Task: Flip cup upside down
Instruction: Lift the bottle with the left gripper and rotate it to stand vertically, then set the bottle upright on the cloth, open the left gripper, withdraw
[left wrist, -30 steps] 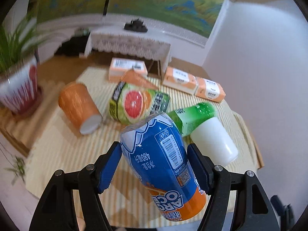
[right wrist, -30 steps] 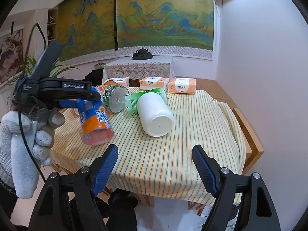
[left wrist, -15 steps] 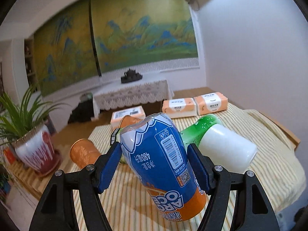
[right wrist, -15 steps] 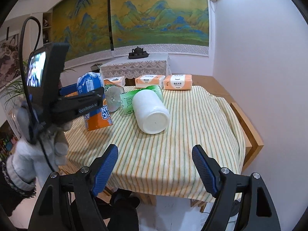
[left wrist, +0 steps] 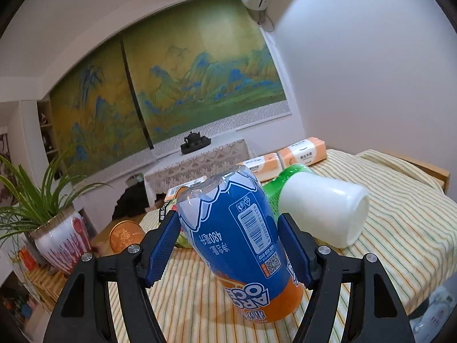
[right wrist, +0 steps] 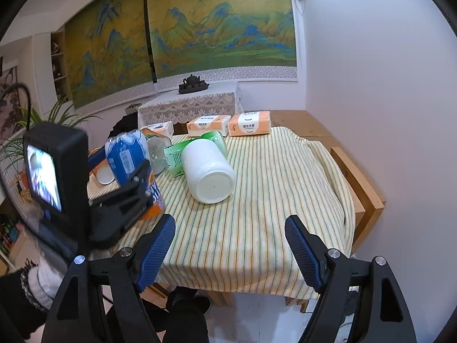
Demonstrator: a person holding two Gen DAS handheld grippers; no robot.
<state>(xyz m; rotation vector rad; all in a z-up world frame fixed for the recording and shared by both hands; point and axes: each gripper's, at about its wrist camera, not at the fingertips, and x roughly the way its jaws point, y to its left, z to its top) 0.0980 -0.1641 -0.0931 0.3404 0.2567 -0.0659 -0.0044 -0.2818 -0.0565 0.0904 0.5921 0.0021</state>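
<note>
Right up close, the left tool (left wrist: 228, 245) is pinching the blue-and-orange cup (left wrist: 237, 245), one blue pad on each side of its wall. The cup stands tilted with its wide orange end down at the striped cloth (left wrist: 400, 228) and its printing upside down, near the front left part of the bench. From the right wrist view the same cup (right wrist: 128, 157) shows behind the left tool's black body, with a small lit screen (right wrist: 42, 174) on the back of that tool.

The right tool (right wrist: 230, 245) hangs spread wide with nothing between its pads, off the near edge of the bench (right wrist: 368, 197).

Just beyond the held cup, a white cup (left wrist: 322, 208) lies on its side, and a green cup (left wrist: 288, 177) lies against it. To the left lies an orange cup (left wrist: 125, 235), also on its side. Further back, packs of tissues (right wrist: 248, 123) sit in a row at the far edge. A potted plant (left wrist: 57, 228) stands off to the left, and a dark teapot (right wrist: 192, 81) sits on a lace-covered side table before the landscape painting (right wrist: 217, 37).
</note>
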